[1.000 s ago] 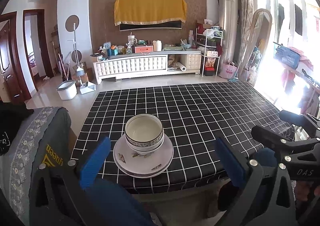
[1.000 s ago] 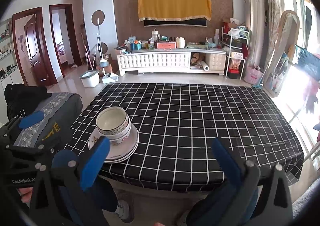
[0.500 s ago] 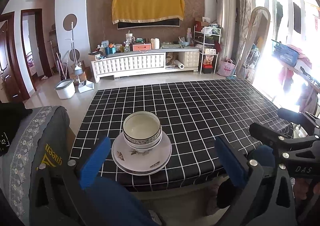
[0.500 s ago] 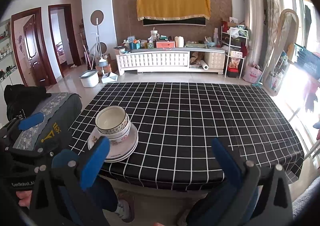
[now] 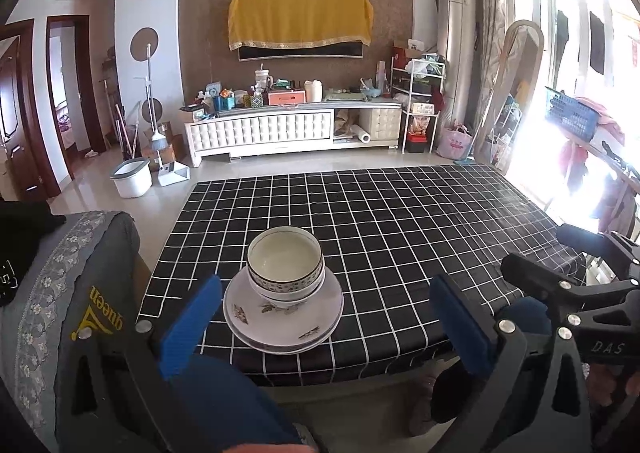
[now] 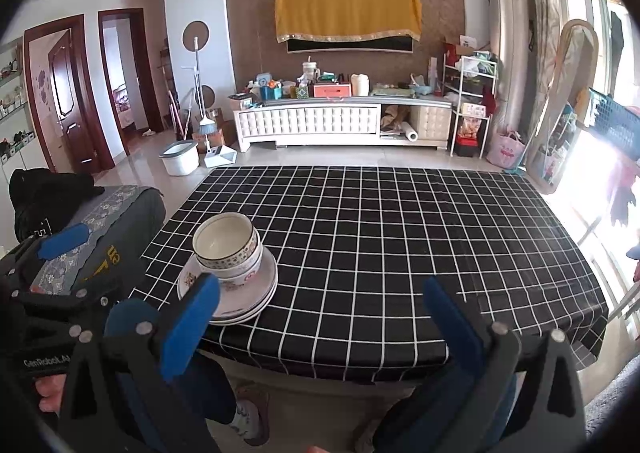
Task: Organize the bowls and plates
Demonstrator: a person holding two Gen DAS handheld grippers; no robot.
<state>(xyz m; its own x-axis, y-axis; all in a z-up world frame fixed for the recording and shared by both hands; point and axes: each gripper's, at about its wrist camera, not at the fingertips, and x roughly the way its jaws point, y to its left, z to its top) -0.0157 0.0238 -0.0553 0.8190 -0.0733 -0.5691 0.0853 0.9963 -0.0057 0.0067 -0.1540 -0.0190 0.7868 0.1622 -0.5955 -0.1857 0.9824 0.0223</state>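
Two nested white bowls [image 5: 285,267] with patterned rims stand on a stack of white flower-print plates [image 5: 283,319] near the front left corner of the black checked table [image 5: 400,221]. In the right wrist view the bowls [image 6: 227,245] and the plates [image 6: 244,293] lie at the left. My left gripper [image 5: 326,323] is open, held back off the table's near edge, with the stack showing between its blue fingers. My right gripper [image 6: 320,317] is open too, empty, off the front edge and to the right of the stack.
A chair [image 5: 68,293] draped with a grey cloth stands at the table's left side. Beyond the table are tiled floor, a white TV cabinet [image 5: 292,129], a white bin [image 5: 132,177] and a mop. A mirror [image 5: 516,93] and a bright window are on the right.
Both grippers have drifted slightly; the stack of bowls and plates has stayed in place on the table. Both grippers stay open.
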